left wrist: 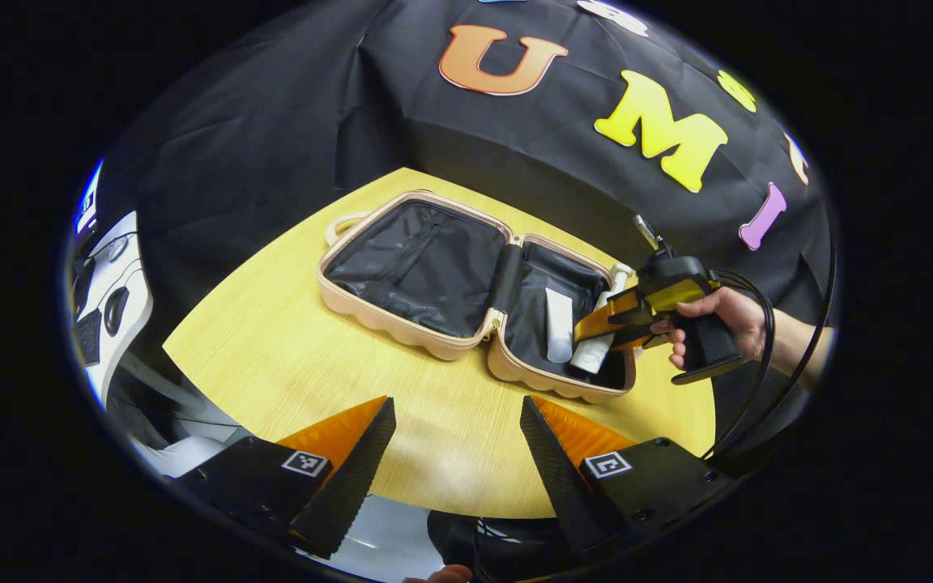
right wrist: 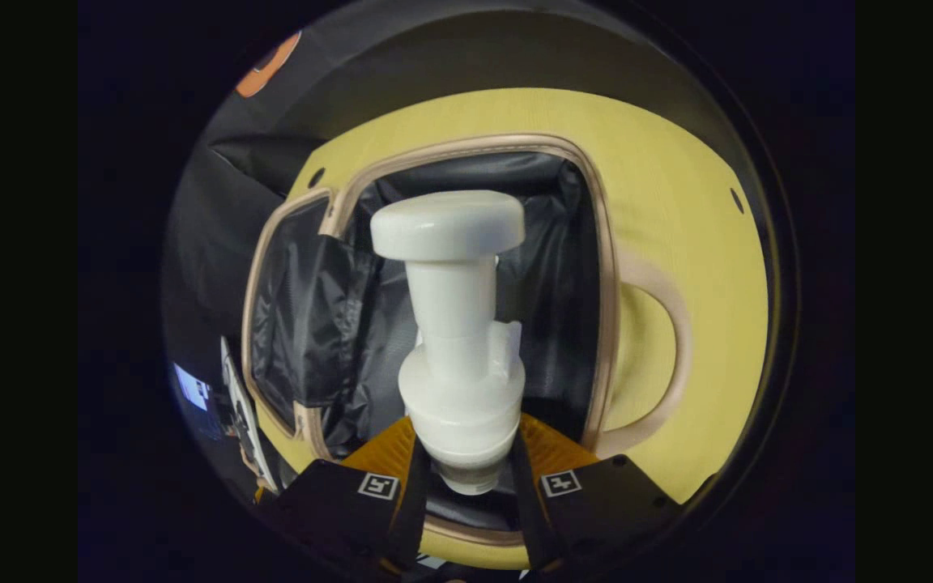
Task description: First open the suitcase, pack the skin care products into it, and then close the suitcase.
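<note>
**Pump bottle held over open suitcase**

Left hand-held gripper point(left wrist: 457, 441) hung wide apart and empty over the near counter point(left wrist: 272, 340). Suitcase point(left wrist: 434, 267) lay open flat, a white tube point(left wrist: 560, 324) in its right half. Right hand-held gripper point(right wrist: 465, 461) clamped a white pump bottle point(right wrist: 458, 324) above that half.

Right hand-held gripper point(right wrist: 466, 461): both fingers press on the base of a white pump bottle point(right wrist: 458, 340), whose pump head points straight ahead of the fingers. Beyond the bottle lies the open suitcase point(right wrist: 606, 267), black lining exposed, on a yellow desk point(right wrist: 677, 194). Suitcase handle point(right wrist: 673, 356) lies right of the fingers.
</note>
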A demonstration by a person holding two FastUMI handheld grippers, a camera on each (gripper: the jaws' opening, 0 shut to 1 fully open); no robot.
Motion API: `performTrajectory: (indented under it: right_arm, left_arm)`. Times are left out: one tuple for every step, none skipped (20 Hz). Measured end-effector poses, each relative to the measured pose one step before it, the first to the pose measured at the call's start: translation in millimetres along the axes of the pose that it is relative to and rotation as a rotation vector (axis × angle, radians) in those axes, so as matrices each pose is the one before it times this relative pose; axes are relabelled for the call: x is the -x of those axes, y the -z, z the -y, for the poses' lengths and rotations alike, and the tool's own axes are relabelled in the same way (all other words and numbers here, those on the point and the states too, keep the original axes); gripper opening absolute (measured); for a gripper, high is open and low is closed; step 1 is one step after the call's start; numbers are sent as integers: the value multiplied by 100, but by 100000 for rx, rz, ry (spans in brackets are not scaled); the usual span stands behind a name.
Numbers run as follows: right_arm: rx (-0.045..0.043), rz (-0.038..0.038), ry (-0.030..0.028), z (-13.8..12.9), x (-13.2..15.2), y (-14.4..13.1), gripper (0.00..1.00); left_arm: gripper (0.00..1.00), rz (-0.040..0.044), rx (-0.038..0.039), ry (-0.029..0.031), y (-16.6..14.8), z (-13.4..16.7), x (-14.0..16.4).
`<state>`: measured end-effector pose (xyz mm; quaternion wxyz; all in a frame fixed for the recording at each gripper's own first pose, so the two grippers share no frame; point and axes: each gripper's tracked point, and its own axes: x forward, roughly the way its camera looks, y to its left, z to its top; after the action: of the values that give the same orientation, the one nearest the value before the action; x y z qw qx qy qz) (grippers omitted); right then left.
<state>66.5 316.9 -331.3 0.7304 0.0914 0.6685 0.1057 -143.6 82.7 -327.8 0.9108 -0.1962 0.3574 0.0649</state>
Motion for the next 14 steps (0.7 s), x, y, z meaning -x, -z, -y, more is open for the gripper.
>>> performTrajectory:
  right_arm:
    - [-3754,-1677,253,87,20,14,47]
    - [-4080,-1238,-838,-109,143,-99,47]
    - [-2726,-616,272,322,-82,-136,46]
    - [-1984,-644,667,335,-157,-83,47]
    - [-1698,-150,378,-83,-28,-32,46]
    - [-1476,-102,602,143,-94,-78,47]
    - [-1164,80,546,49,-211,-76,47]
    - [-258,137,808,160,13,-52,46]
    - [484,457,605,-34,-22,74,48]
    - [580,366,222,-76,44,-5,49]
    - [189,513,-162,-77,119,61,49]
    - [162,360,-176,8,9,-25,49]
    - [15,350,56,184,147,-49,50]
    - [-390,426,-12,-62,15,-15,51]
  left_arm:
    - [99,1196,-393,88,-190,-176,111]
    - [99,1042,-774,-17,-145,-60,118]
    - [99,913,-813,343,-141,66,151]
    - [99,481,-887,331,24,159,-11]
    - [100,-309,-901,835,270,255,130]
    - [99,-558,-851,743,234,344,69]
    - [99,-411,-929,410,207,234,-90]
    - [99,-514,-742,472,272,289,-85]
    - [99,-252,-470,515,71,274,-57]
    - [99,103,-308,379,23,285,70]
    - [99,241,-231,435,-76,83,117]
    - [99,413,-213,20,-73,35,102]
    - [99,432,-137,-383,-191,-219,75]
    - [99,-137,54,-611,-6,-338,52]
